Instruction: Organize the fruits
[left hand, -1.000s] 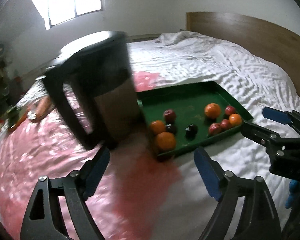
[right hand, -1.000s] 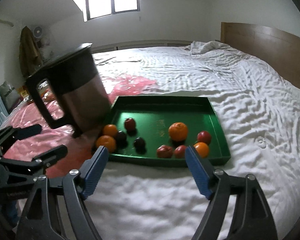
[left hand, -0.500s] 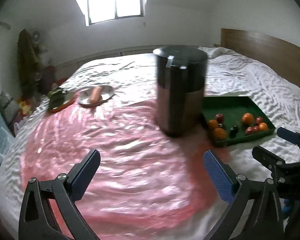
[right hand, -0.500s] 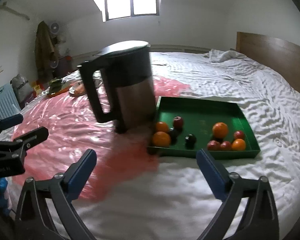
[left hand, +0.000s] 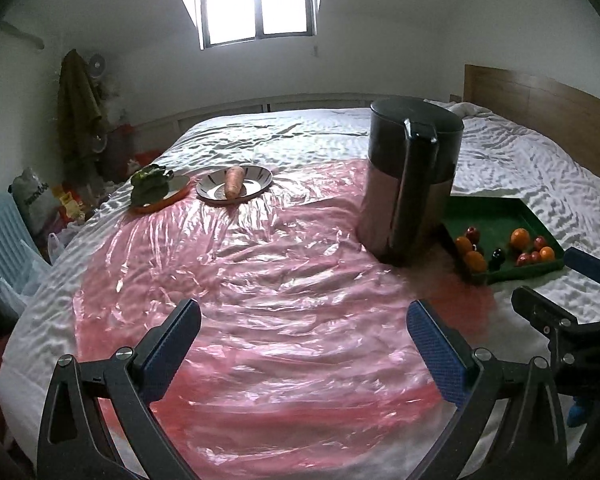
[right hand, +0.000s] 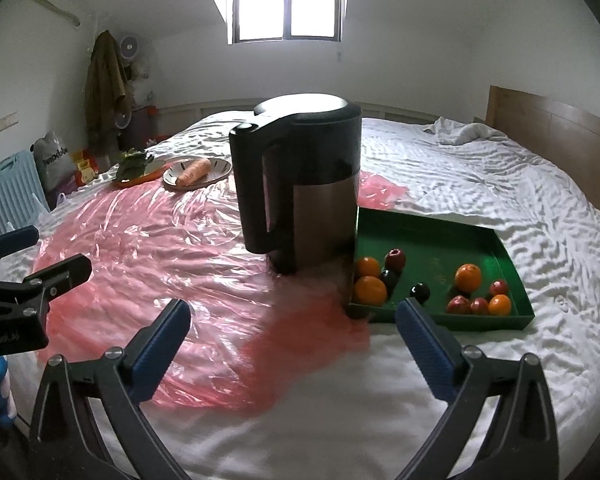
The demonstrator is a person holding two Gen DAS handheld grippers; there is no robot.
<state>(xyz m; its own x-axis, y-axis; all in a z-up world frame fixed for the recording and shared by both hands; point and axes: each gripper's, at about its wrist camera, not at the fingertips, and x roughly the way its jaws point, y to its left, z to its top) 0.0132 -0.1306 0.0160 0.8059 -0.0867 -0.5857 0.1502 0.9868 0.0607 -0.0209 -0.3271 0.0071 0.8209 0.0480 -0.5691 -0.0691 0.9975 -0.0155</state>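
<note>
Above the pink sheet (left hand: 284, 280), left hand-held gripper (left hand: 304, 344) wide, empty.

Both hand-held grippers now sit farther back from the kettle (left hand: 410, 184) and green tray (right hand: 496, 240); the left hand-held gripper (left hand: 302, 344) has spread wider.

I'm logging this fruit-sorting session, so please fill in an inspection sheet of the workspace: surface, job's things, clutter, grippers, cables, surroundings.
Surface: bed with white sheet, pink plastic sheet over its left part.
Job's things: green tray holding oranges plus small red and dark fruits, all loose.
Clutter: kettle upright beside the tray; carrot on a plate; leafy greens on an orange-rimmed dish.
Grippers: left gripper and right gripper both open, empty, short of the tray.
Cables: nothing seen.
Surroundings: window, wooden headboard, hanging coat.
</note>
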